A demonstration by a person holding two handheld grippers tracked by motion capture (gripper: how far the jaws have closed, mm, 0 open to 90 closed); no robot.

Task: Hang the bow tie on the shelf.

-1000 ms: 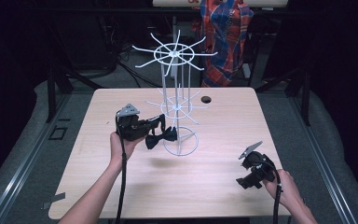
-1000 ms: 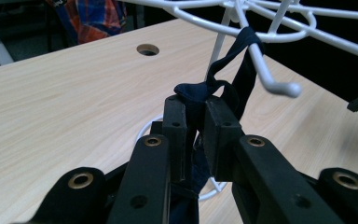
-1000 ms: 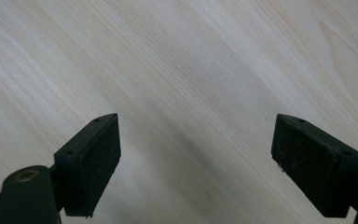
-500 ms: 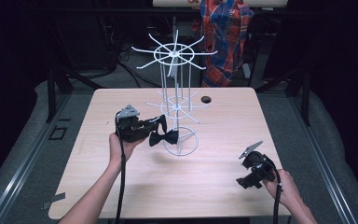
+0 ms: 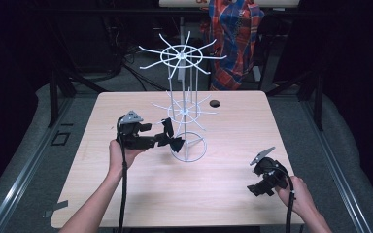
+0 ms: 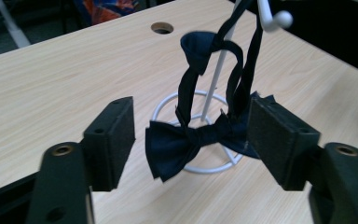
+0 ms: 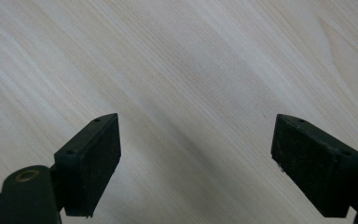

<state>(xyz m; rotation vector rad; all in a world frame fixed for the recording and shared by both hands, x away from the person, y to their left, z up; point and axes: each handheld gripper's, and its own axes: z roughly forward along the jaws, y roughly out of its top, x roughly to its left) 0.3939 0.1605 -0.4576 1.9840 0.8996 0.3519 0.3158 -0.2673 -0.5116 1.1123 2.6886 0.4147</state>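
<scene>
1. Left gripper (image 6: 191, 140) is seen at the lower centre of its own view with jaws spread wide; a dark bow tie (image 6: 186, 142) hangs between them, and one wing seems to brush the pad at the right, though nothing is clamped.
2. The bow tie's strap is looped over a hook of the white wire stand (image 5: 184, 104), at centre frame in the high view, with the bow hanging low beside the stand's ring base.
3. Right gripper (image 5: 266, 175) is shown at lower right in the high view, jaws wide apart and empty over the wooden table (image 5: 233, 141).
4. Judged risk: if the jaws are withdrawn sideways, the wing could be snagged and the strap dragged off its hook.
5. Judged risk: the light stand could be tipped if its pole is nudged.
</scene>
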